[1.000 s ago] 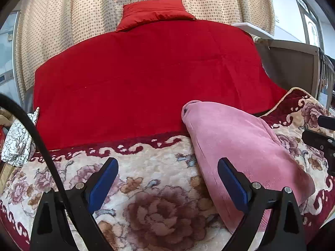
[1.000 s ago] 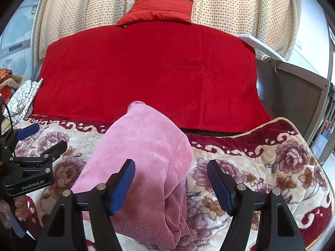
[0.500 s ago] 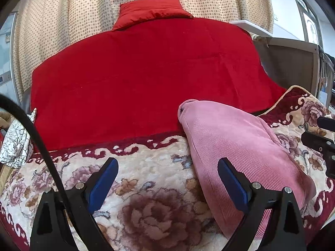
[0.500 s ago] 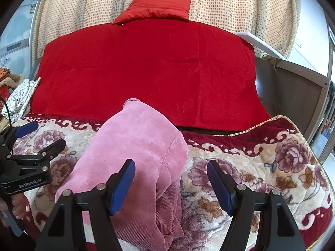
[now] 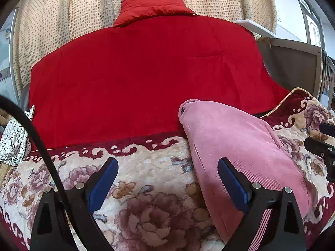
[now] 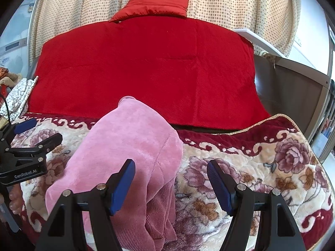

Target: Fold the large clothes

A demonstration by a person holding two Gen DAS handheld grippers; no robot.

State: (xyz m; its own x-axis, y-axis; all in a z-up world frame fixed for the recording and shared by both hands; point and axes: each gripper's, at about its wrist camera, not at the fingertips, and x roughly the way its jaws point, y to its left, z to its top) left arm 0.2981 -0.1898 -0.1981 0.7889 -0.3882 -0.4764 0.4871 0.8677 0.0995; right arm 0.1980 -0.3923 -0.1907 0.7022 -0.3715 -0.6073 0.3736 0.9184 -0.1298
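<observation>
A pink corduroy garment point(image 5: 236, 146) lies folded into a long bundle on the floral blanket point(image 5: 146, 188), its far end touching the red quilt. My left gripper point(image 5: 167, 173) hovers open over the blanket, its right finger above the garment's near left edge. In the right wrist view the same pink garment point(image 6: 129, 150) lies ahead to the left. My right gripper point(image 6: 170, 177) stands open above the garment's right edge, nothing between its blue pads. The left gripper point(image 6: 29, 144) shows at that view's left edge.
A red quilt point(image 5: 146, 79) covers the far half of the bed, with a red pillow point(image 5: 152, 6) against dotted curtains. A black-and-white patterned cloth point(image 5: 12, 140) hangs at the bed's left side. A dark wooden bed frame point(image 6: 293, 92) stands on the right.
Both views have shifted only slightly; the pink garment sits a little nearer and lower in each frame. Both grippers keep the same open width.
</observation>
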